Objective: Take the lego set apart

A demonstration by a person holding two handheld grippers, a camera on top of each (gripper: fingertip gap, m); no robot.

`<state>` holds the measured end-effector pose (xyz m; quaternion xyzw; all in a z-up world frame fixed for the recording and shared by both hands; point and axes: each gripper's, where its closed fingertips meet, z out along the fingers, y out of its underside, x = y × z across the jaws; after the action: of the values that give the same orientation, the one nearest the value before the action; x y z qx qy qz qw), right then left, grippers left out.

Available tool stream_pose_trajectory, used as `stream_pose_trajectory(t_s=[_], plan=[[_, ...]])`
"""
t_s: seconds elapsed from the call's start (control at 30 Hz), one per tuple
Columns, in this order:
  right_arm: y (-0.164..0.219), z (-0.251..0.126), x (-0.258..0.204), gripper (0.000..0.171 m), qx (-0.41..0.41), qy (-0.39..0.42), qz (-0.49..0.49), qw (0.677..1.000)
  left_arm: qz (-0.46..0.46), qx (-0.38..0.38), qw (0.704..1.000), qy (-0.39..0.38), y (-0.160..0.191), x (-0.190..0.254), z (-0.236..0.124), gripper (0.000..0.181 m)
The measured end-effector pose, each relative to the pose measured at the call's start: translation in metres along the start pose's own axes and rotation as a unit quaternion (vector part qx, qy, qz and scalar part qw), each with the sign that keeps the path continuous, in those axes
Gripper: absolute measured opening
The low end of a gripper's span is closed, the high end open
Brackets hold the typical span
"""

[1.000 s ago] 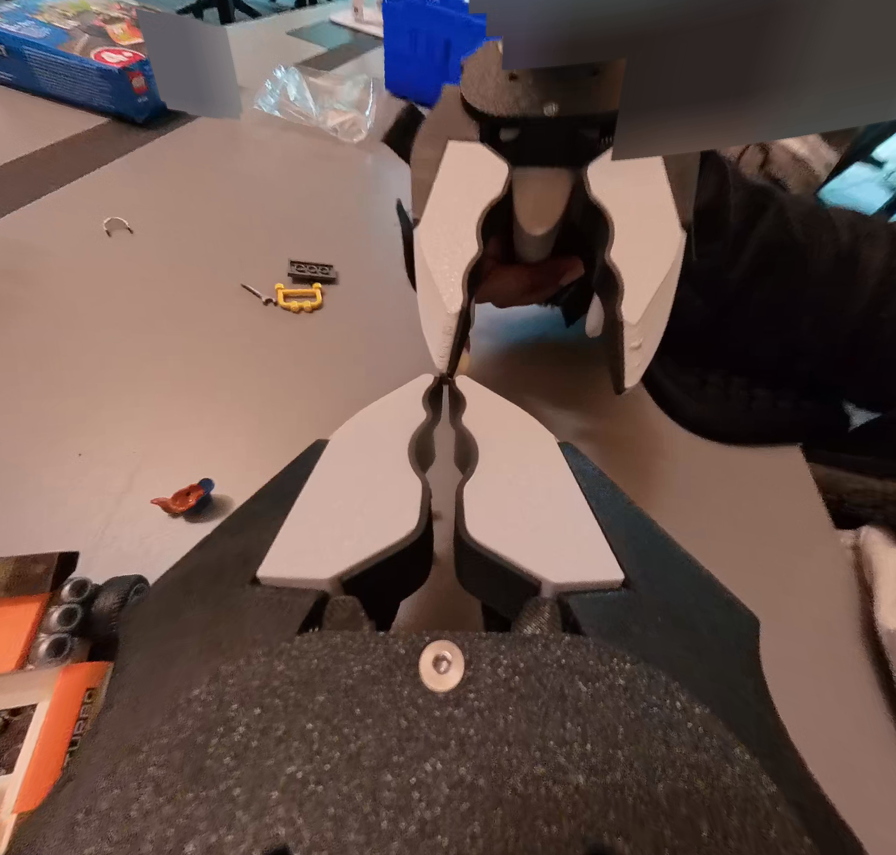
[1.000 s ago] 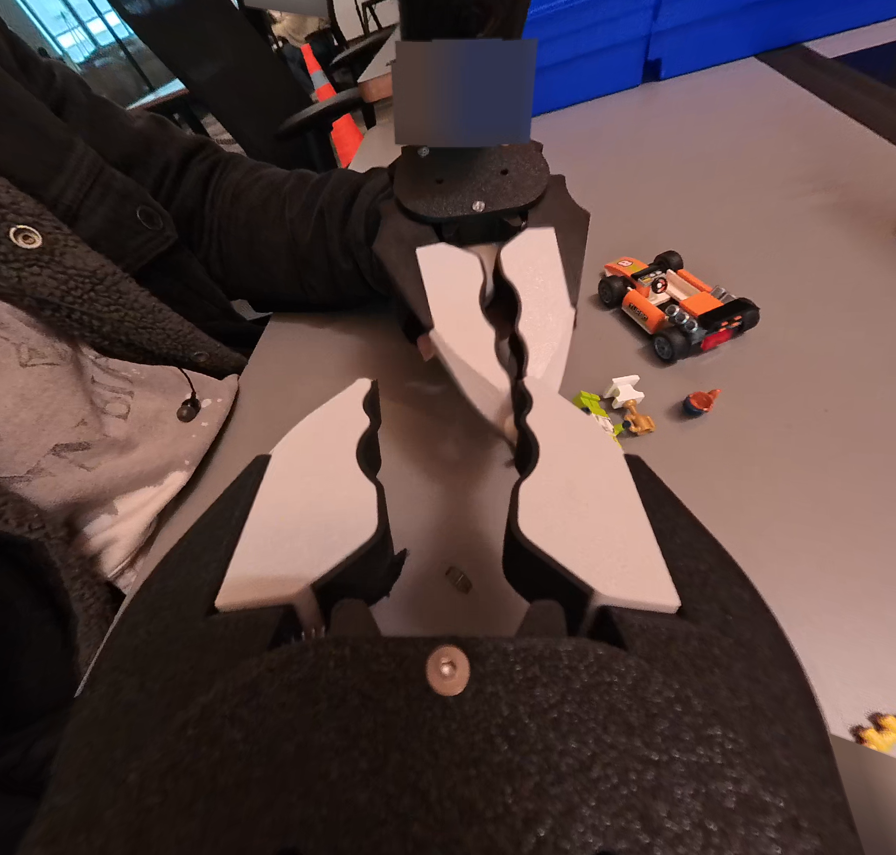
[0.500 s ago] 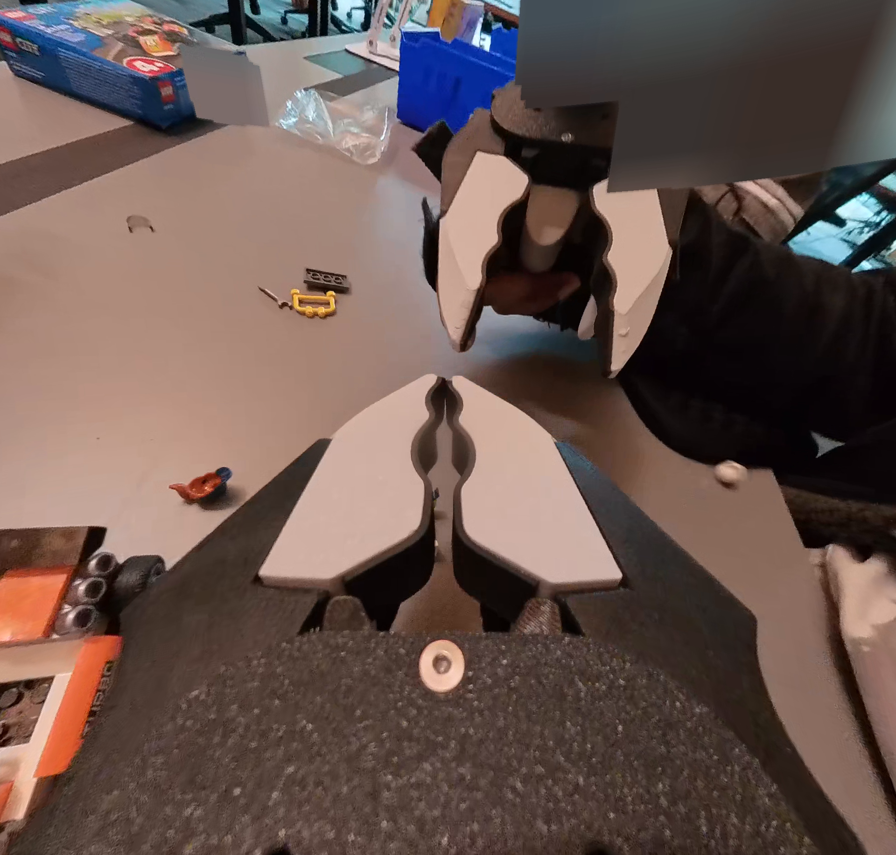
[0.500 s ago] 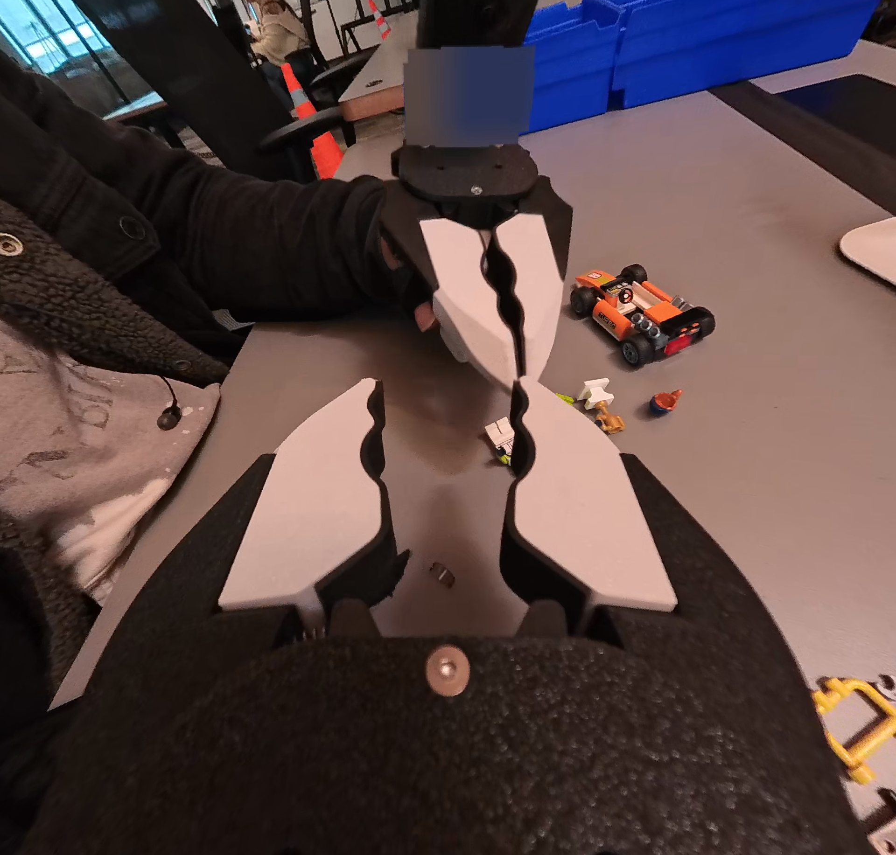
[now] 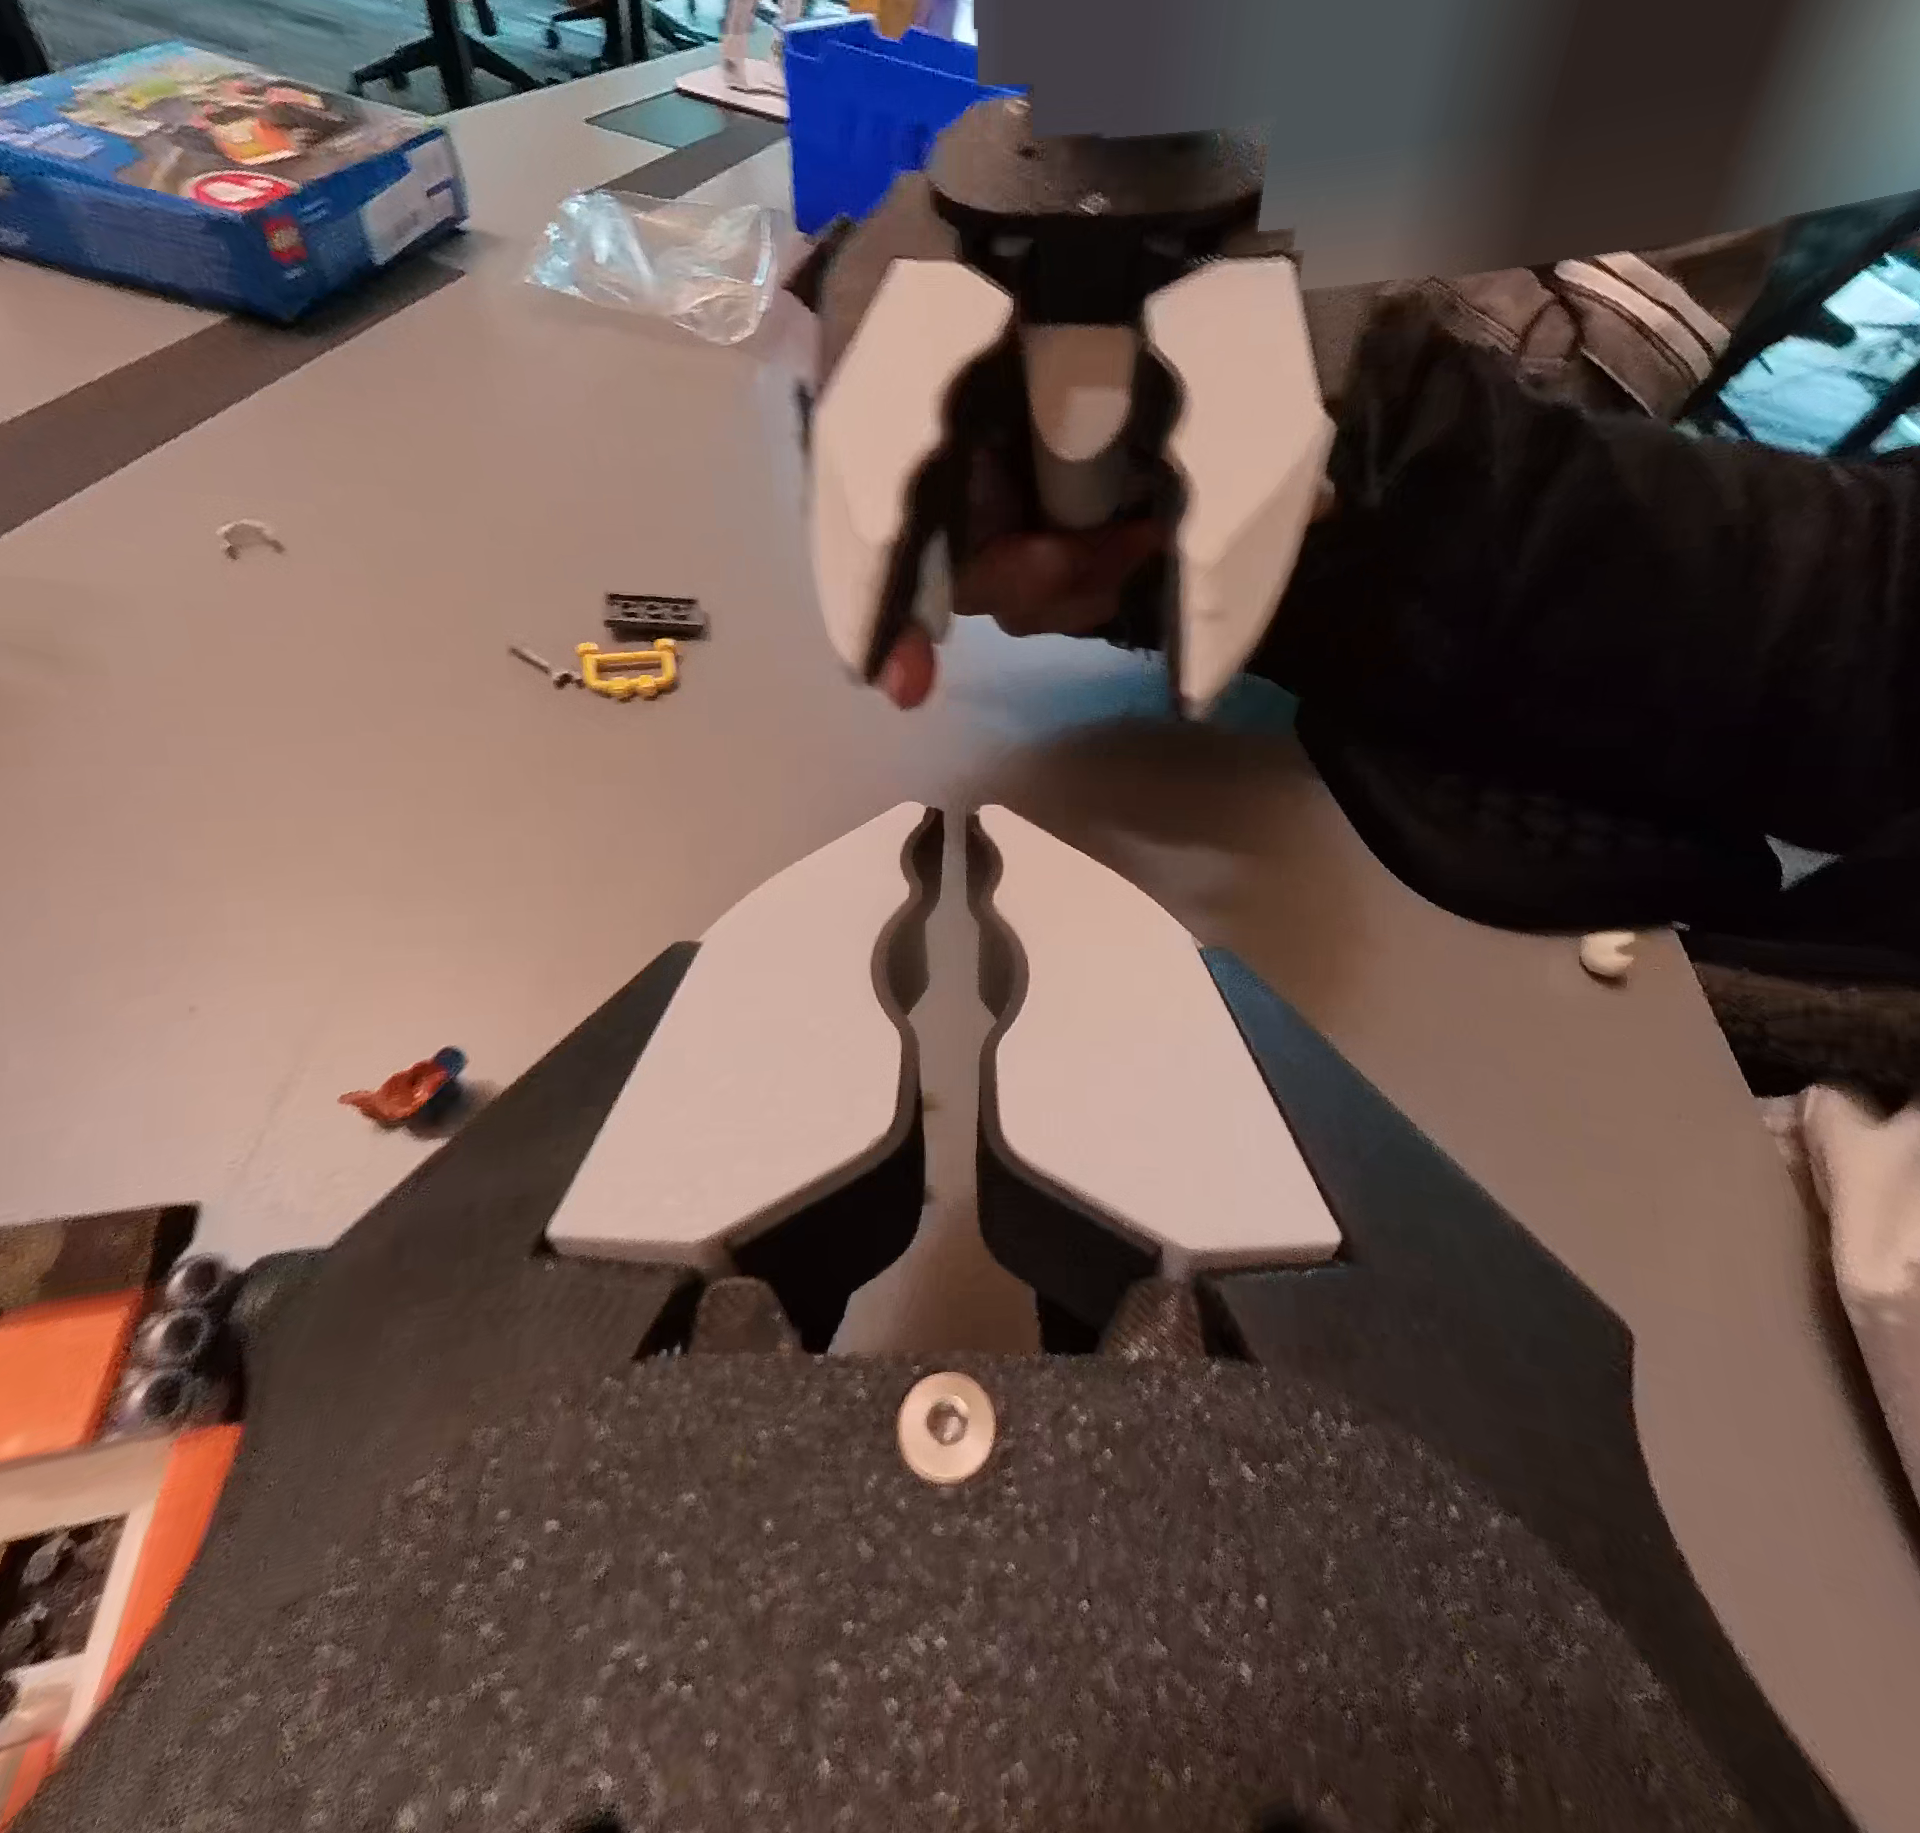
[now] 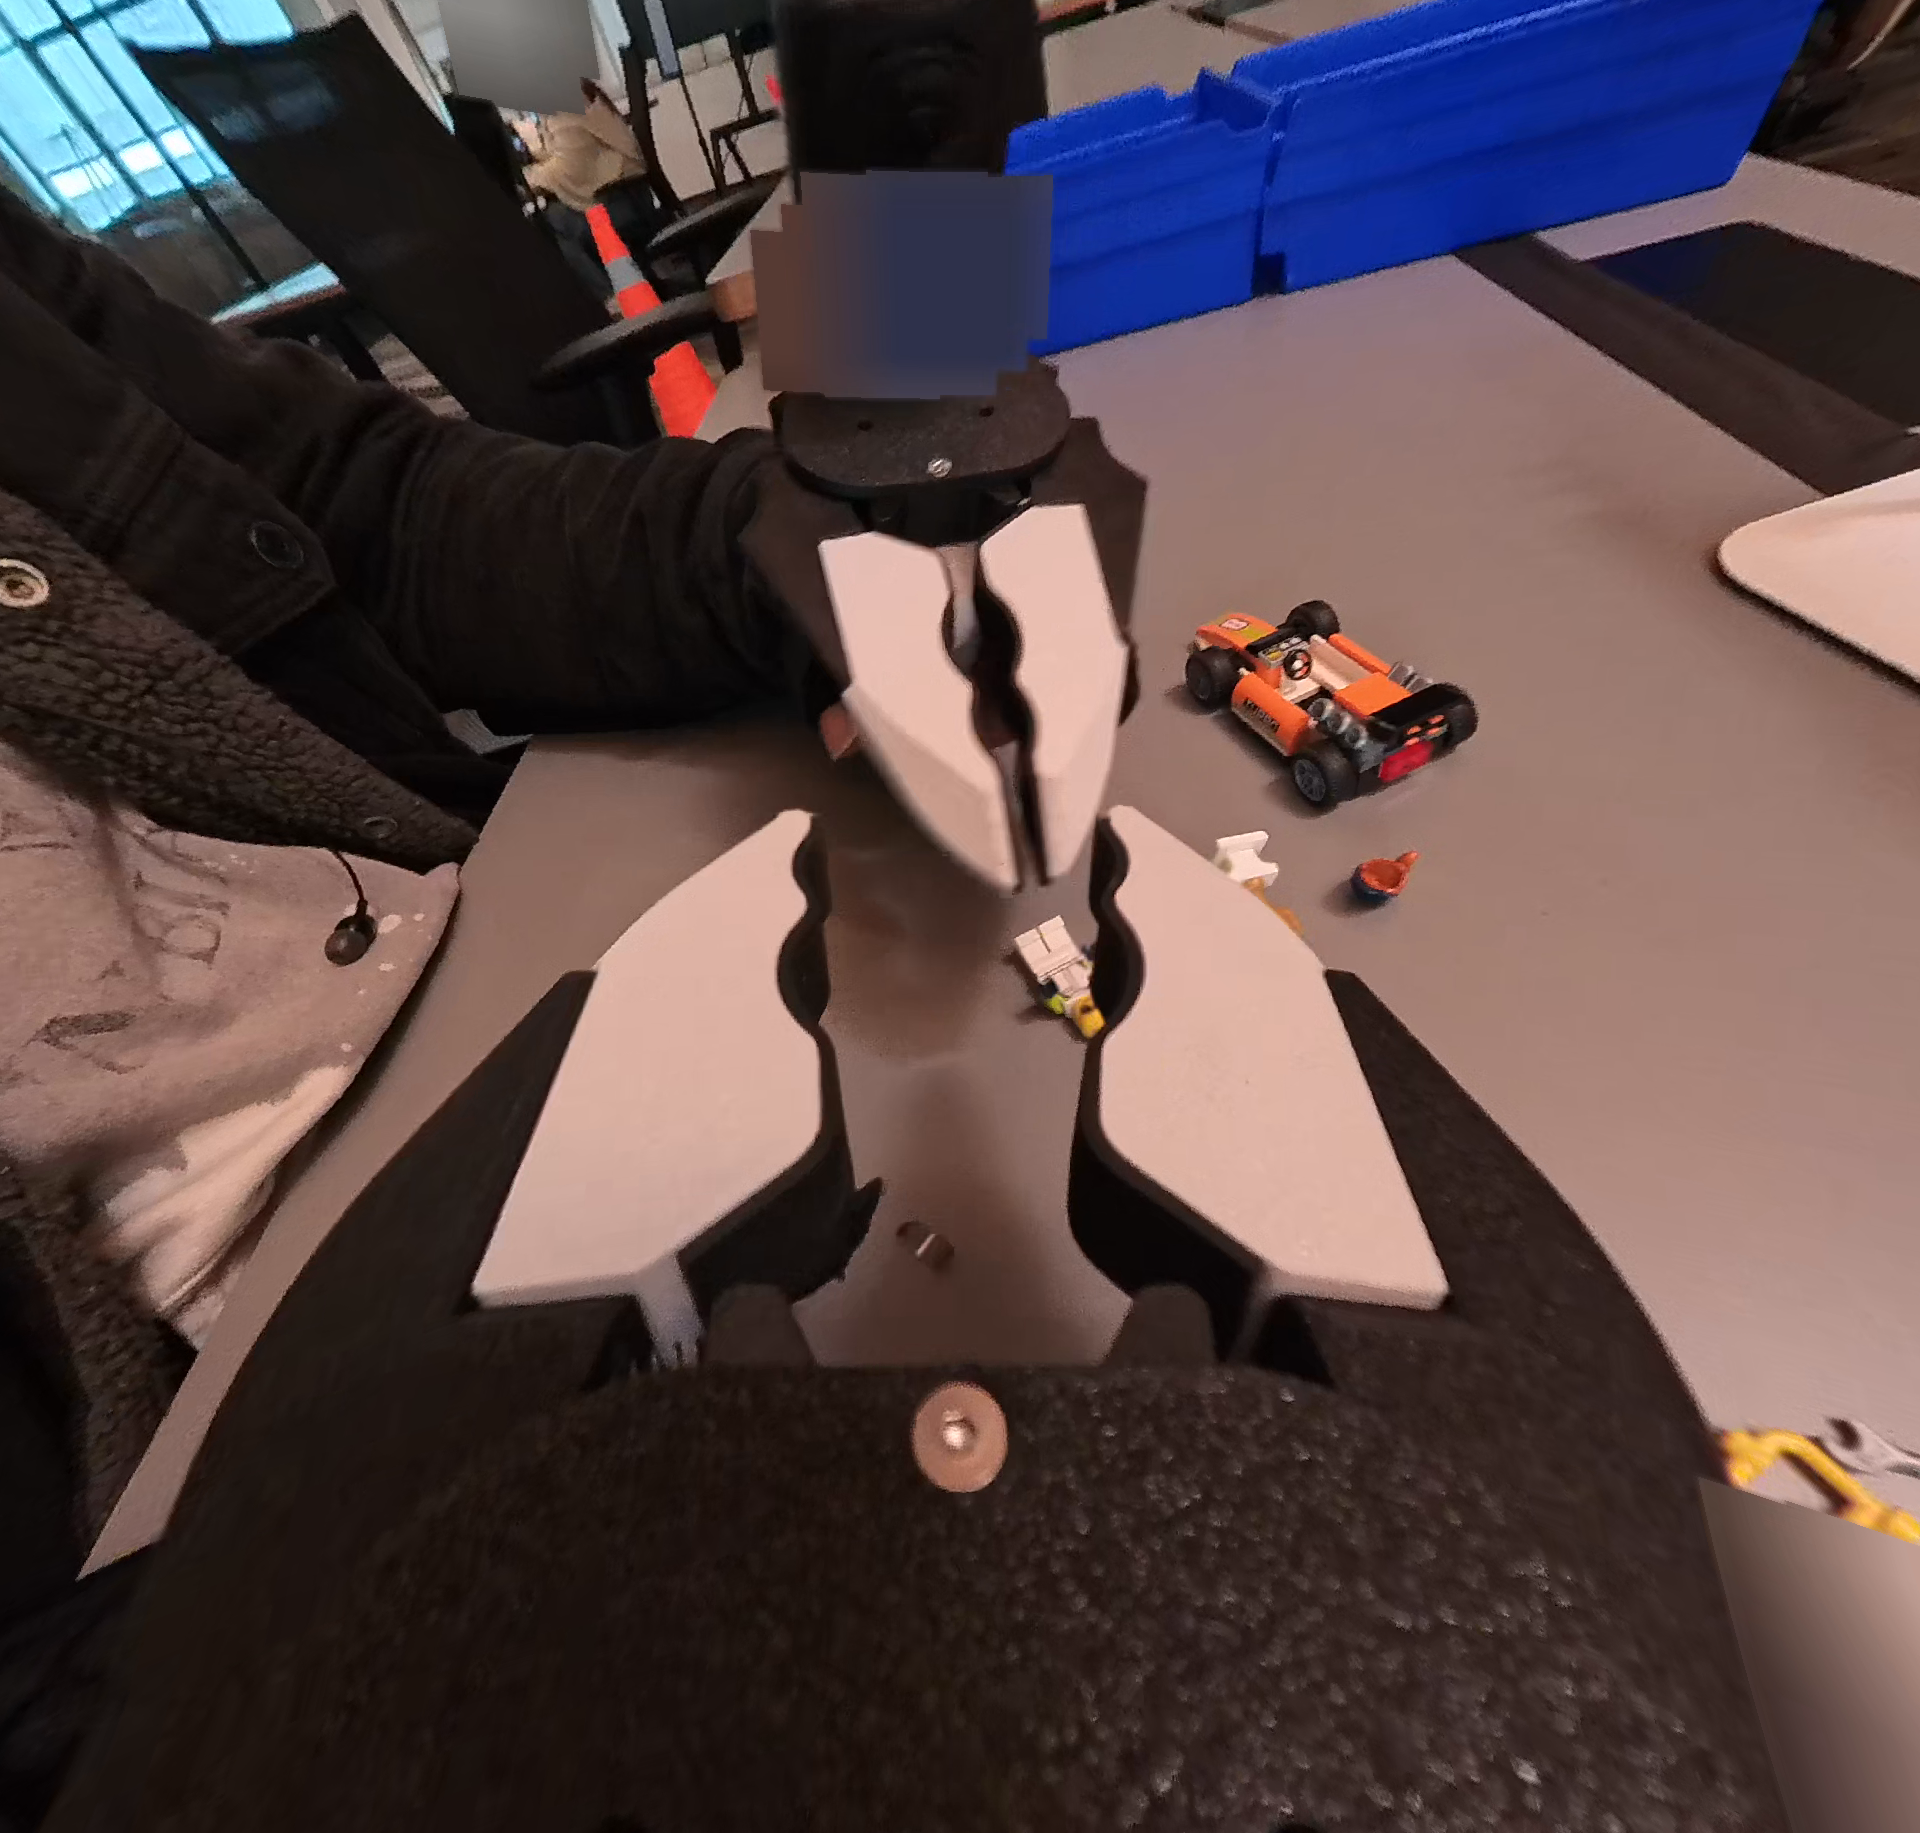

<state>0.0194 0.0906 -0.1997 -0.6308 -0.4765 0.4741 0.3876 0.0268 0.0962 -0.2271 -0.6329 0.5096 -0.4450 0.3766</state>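
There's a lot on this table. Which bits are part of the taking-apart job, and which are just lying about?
Part of the job:
- orange toy car
- loose pieces: minifigure part, yellow piece, dark plate, orange-blue piece
- left claw, nearly shut; right claw, open

Lying about:
- blue set box
- clear plastic bag
- blue bins
- traffic cone

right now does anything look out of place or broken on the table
Nothing looks damaged. Loose lego bits lie scattered on the table, apart from the intact orange car: a white piece, a yellow piece.
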Motion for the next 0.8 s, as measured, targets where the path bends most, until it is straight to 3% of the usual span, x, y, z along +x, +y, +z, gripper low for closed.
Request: stream_pose_trajectory(t_s=[0.13, 0.4, 0.57, 0.67, 0.8], plan=[[-0.015, -0.014, 0.02, 0.044, 0.059, 0.045, 0.016, 0.997, 0.045, -0.05, 0.993, 0.094, 0.012, 0.044, 0.009, 0.008], [-0.016, -0.031, 0.061, 0.044, 0.089, 0.148, 0.044, 0.984, 0.188, -0.192, 0.929, 0.253, 0.063, 0.177, 0.051, 0.022], [-0.009, -0.028, 0.065, 0.044, 0.068, 0.158, 0.046, 0.984, 0.27, -0.241, 0.902, 0.238, 0.094, 0.205, 0.072, 0.027], [-0.007, -0.027, 0.065, 0.044, 0.062, 0.16, 0.046, 0.984, 0.295, -0.242, 0.901, 0.207, 0.093, 0.198, 0.076, 0.015], [-0.006, -0.028, 0.067, 0.044, 0.057, 0.166, 0.047, 0.983, 0.294, -0.241, 0.905, 0.192, 0.09, 0.184, 0.074, 0.014]])
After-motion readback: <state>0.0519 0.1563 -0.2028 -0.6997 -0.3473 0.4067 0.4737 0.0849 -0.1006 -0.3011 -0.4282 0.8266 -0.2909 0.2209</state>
